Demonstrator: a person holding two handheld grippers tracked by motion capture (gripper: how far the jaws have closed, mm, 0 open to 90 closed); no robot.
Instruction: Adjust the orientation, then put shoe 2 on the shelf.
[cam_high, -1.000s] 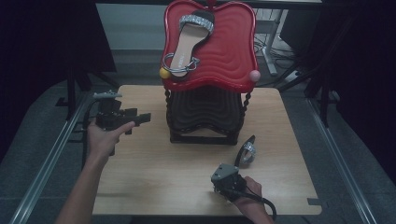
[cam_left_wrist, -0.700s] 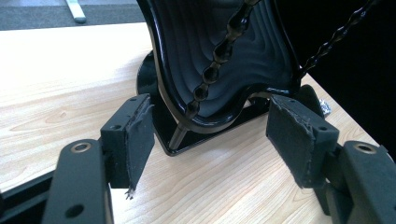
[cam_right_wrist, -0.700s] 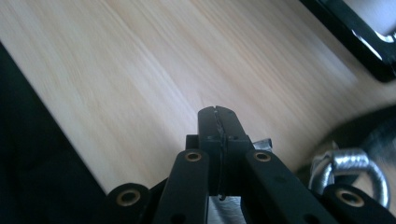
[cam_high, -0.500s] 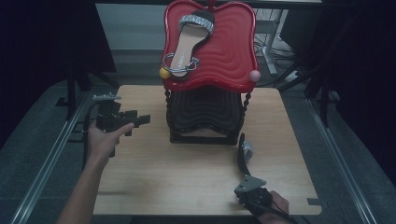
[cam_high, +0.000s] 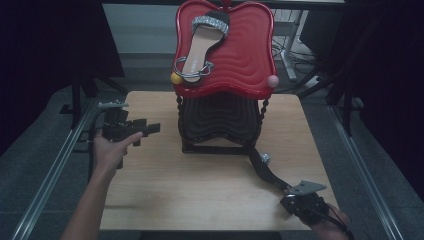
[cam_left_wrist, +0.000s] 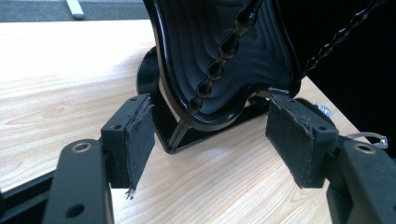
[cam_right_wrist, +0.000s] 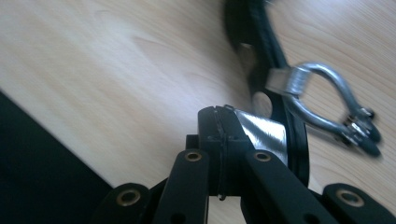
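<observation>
In front of the stand (cam_high: 245, 55), toward its right, a black sandal (cam_high: 265, 167) lies on the table (cam_high: 200, 190), pinched at its near end by the right gripper (cam_high: 289, 192). The jaws are closed on a thin, shiny edge of the sole, as is seen in the right gripper view (cam_right_wrist: 219, 121). Left of the stand, the left gripper (cam_high: 150, 128) is held wide open, with nothing between its pads (cam_left_wrist: 135, 135).

So slight a hold is judged the main risk. If the sandal is lifted toward the stand, it may pivot or slip out under its own weight. Its loose silver ring (cam_right_wrist: 322, 93) could be snagged on a twisted post of the stand. The other sandal (cam_high: 200, 45), propped on the sloping red shelf, might be knocked off if the stand is bumped, since the stand is not steadied by the left gripper.
</observation>
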